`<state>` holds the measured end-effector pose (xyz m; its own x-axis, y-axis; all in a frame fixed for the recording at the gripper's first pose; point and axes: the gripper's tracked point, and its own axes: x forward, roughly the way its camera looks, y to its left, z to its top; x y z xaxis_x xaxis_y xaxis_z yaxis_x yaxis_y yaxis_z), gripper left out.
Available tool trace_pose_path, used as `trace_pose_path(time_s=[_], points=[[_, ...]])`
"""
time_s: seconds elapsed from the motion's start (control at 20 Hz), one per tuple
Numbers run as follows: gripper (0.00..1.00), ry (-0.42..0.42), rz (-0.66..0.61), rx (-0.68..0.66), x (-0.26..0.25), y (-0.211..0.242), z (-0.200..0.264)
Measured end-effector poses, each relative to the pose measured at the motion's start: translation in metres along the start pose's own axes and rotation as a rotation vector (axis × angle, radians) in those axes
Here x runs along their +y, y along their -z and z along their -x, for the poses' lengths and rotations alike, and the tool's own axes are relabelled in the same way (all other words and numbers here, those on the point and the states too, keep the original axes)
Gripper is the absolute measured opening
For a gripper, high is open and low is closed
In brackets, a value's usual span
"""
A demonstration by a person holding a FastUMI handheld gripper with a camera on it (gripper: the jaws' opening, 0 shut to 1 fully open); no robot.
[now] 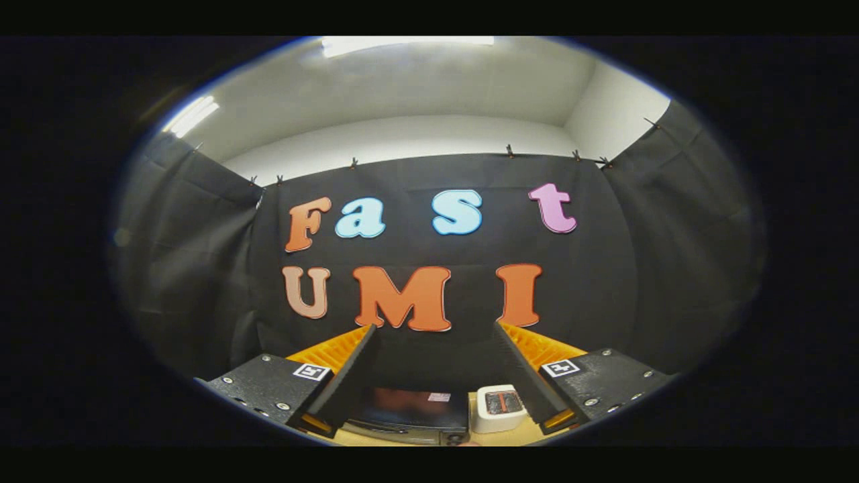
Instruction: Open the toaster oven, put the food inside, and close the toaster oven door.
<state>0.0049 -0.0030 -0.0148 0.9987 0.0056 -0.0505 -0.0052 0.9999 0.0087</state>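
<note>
My gripper (435,334) is held high and level, pointing at the booth's back wall, with its two fingers spread wide and nothing between them. Far below, between the finger bases, the dark toaster oven (409,414) stands on a light wooden table (530,436); its glass door looks shut. A small white toaster-like appliance (500,408) with a dark slotted top stands just right of the oven. The food is hidden from me.
Black cloth walls surround the booth ahead and on both sides. Above them are a white wall and ceiling with bright lights. The table surface shows only as a thin strip beneath the fingers.
</note>
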Motion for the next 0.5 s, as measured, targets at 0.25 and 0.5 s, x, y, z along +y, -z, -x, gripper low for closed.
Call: trace_pose_path(time_s=[0.25,0.5], points=[[0.98,-0.021,-0.001,0.049,0.008,0.022,-0.006],[0.99,-0.042,-0.020,0.137,0.026,0.066,-0.015]])
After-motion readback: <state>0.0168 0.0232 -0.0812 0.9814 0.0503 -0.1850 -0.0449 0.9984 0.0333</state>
